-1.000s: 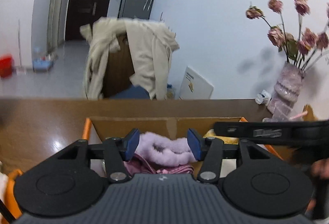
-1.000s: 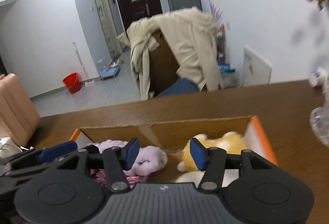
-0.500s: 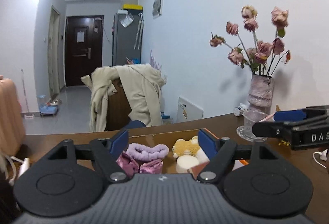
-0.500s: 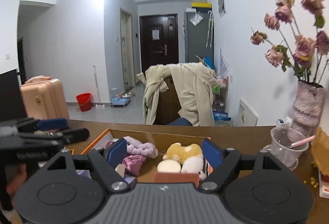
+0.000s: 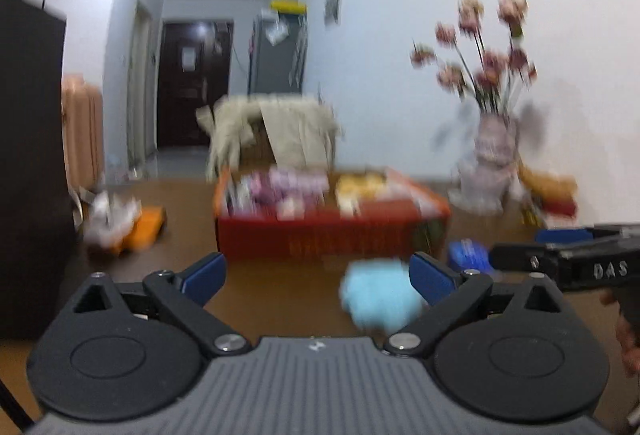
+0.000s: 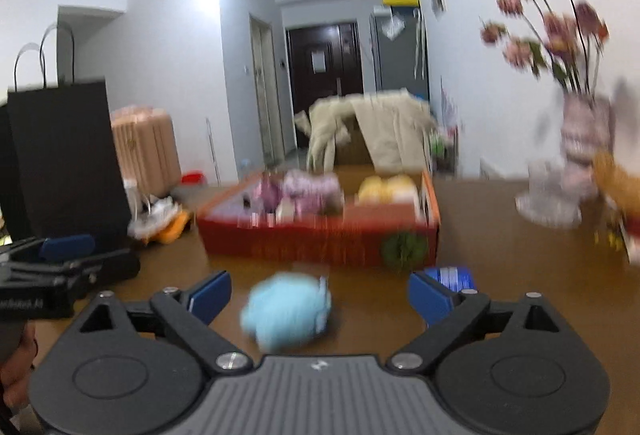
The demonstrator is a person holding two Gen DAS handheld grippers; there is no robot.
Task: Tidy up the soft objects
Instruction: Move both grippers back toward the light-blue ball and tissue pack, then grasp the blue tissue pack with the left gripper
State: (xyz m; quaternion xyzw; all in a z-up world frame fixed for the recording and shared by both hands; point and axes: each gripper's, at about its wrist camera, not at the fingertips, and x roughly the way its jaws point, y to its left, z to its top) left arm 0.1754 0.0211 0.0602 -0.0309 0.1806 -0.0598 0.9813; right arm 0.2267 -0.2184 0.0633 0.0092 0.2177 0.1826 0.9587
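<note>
Soft blue toy (image 6: 286,309) lies on the brown counter (image 6: 500,259), nearest of all, between the spread fingers of the right tongs (image 6: 319,293) without touching either; frames blurred. Left tongs (image 5: 318,273) also released, fingers wide apart, the toy (image 5: 380,297) just inside its right finger. Both tongs empty, side by side above the counter's near part.

Small blue packet (image 6: 452,277) just beyond the toy, to its right. Behind that, mid-counter, a red-orange cardboard box (image 6: 320,239), open top, holding purple plush items (image 6: 308,189) on its left side and a yellow plush (image 6: 388,189) on its right. Black paper bag (image 6: 64,159) stands at the left edge, white-and-orange clutter (image 6: 158,217) beside it. Vase of dried pink flowers (image 6: 584,139) at the far right edge by the wall.
</note>
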